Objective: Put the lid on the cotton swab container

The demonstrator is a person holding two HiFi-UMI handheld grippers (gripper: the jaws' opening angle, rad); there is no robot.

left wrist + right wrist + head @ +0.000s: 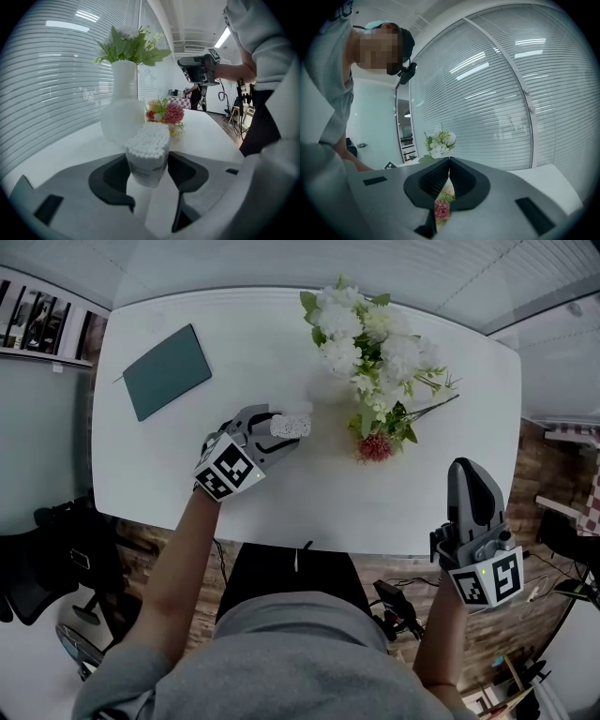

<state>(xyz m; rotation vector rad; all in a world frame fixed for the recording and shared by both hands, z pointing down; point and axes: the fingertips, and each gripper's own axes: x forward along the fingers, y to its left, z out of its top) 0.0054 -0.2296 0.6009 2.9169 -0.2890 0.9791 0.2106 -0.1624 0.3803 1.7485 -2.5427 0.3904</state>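
Clamping the open, swab-filled cotton swab container (147, 159) between its pads, the left gripper (281, 427) sits over the white table (281, 493) near a white vase (123, 112) of flowers. The right gripper (466, 470), jaws together, hangs past the table's near edge.

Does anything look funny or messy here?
Yes. The clear plastic cotton swab container, gripped by the left tool, has no lid: its white swab tips are bare, and no lid shows anywhere. It also leans a little. A pink flower seems to lie on the white table beside the white vase.
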